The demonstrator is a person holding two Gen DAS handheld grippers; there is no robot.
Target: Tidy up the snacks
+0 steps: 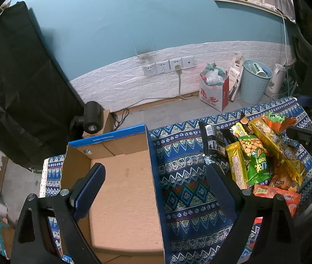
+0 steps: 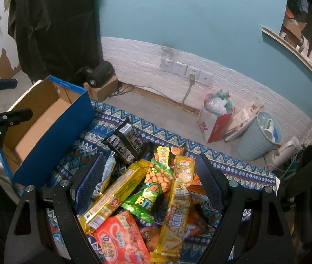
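Left wrist view: we look down over the cardboard box [image 1: 123,189] with the blue outer wall; its floor is bare, no packet inside as far as we can see.
Box position: on the left part of the patterned cloth surface [image 1: 186,198], with the snack pile to its right and a strip of bare cloth between them.
Snack pile: we count a black packet [image 2: 126,142], a green peanut bag [image 2: 153,189], two long yellow packets [image 2: 180,200], an orange-red bag [image 2: 120,239] and more underneath; all lie loose and overlapping on the cloth.
Left claw [image 1: 153,187]: released, fingers spread wide, one over the box floor and the other over the cloth; it carries nothing.
Right claw [image 2: 149,182]: released, fingers spread either side of the pile from above; we cannot tell whether the pads touch a packet, and none is lifted.
Progress: we judge the task at its very start, nothing sorted yet.
Remaining: every visible packet has still to go into the box, assuming the box is the intended container.
Risk note: glossy, overlapping wrappers may slip or drag neighbours when one is pulled.
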